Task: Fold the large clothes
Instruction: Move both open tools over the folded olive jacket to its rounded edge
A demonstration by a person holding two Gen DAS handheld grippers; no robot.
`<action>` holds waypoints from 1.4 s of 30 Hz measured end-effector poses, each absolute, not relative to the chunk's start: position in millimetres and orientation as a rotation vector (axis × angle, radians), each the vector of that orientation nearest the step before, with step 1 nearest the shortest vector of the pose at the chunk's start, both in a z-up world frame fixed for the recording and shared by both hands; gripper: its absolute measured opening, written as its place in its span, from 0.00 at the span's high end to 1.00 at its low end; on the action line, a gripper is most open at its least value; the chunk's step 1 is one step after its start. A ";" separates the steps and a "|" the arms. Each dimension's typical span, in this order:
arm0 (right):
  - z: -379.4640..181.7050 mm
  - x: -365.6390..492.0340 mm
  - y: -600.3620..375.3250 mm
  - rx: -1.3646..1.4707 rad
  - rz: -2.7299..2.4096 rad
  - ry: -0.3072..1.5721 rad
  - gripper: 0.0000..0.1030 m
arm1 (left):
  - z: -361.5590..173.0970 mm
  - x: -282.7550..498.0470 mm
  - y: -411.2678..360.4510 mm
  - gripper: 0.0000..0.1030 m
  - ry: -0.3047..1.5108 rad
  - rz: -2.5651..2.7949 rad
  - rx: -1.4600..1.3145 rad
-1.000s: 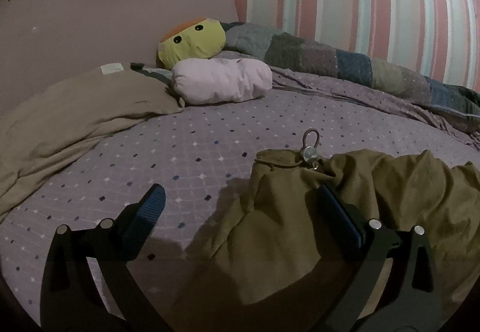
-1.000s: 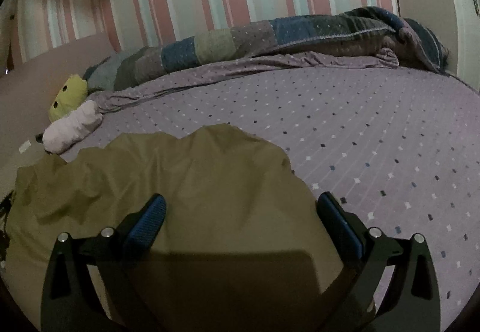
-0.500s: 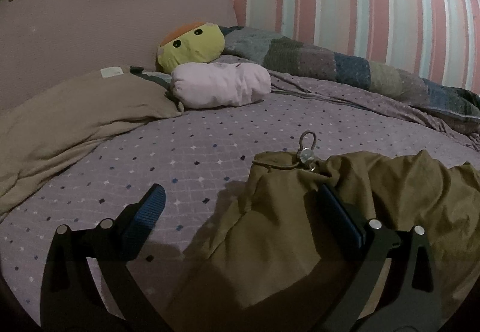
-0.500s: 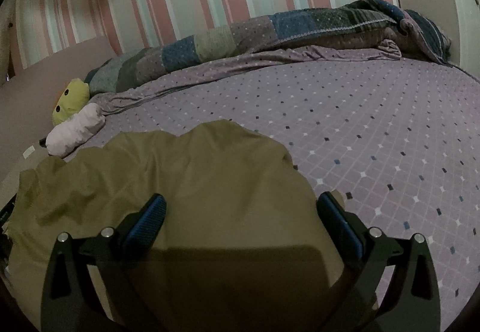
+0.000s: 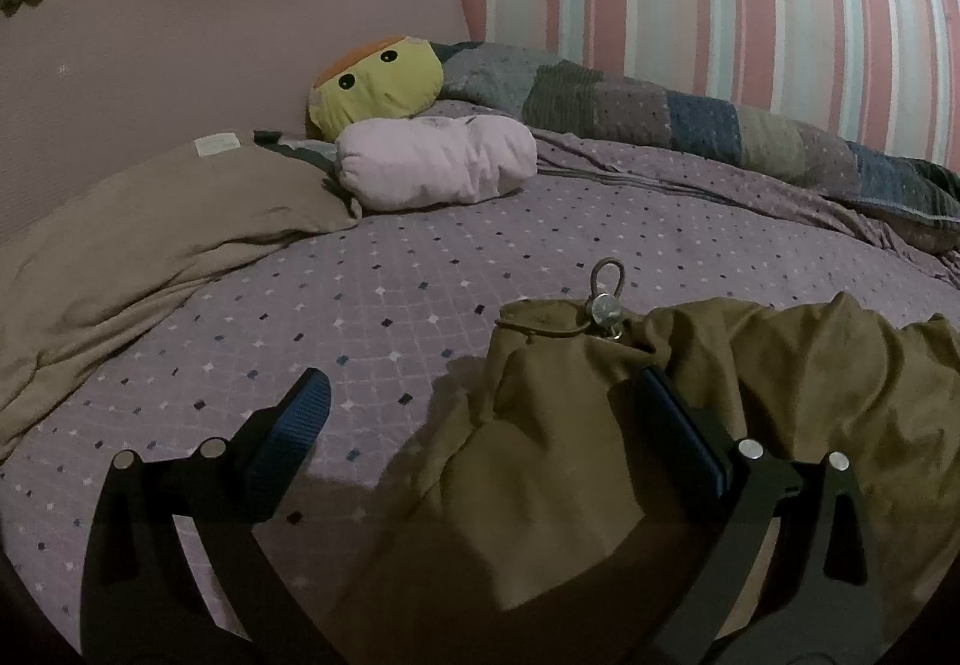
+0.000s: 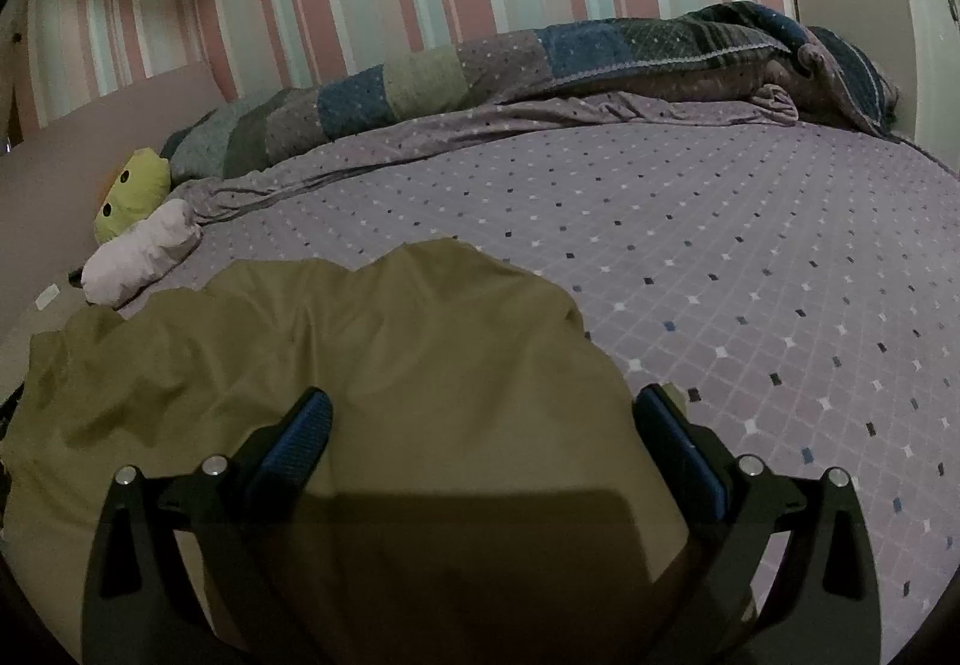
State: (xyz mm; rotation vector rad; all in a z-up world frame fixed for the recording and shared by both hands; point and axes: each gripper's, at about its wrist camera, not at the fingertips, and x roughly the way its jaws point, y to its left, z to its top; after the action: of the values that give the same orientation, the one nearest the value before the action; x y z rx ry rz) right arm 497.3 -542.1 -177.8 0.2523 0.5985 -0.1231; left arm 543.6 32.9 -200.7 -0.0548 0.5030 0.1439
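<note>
On bedsheet (image 5: 420,269), rumpled olive garment (image 5: 600,461)

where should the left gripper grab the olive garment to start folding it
Best guess: take the olive garment at its gathered corner by the metal button and loop, coming in low from the bedsheet side. That edge lies exposed there and the left gripper is open right over it. The right gripper is open over smooth cloth with no edge between its fingers.
</note>
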 end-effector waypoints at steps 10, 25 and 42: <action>-176.2 489.2 -548.5 0.306 -0.112 0.534 0.02 | -207.9 539.0 47.1 0.03 0.475 0.147 -0.143; -144.3 426.0 -535.3 0.258 -0.193 0.730 0.02 | -176.5 462.6 62.3 0.03 0.745 0.114 -0.048; -158.4 336.6 -593.2 0.387 -0.179 0.831 0.02 | -197.5 394.4 77.5 0.03 0.867 0.044 0.017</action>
State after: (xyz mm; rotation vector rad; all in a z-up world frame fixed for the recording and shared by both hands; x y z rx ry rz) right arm 336.6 -593.2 -158.4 0.3867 0.8309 -0.1792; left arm 394.4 77.5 -197.5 0.0172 0.8669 0.0444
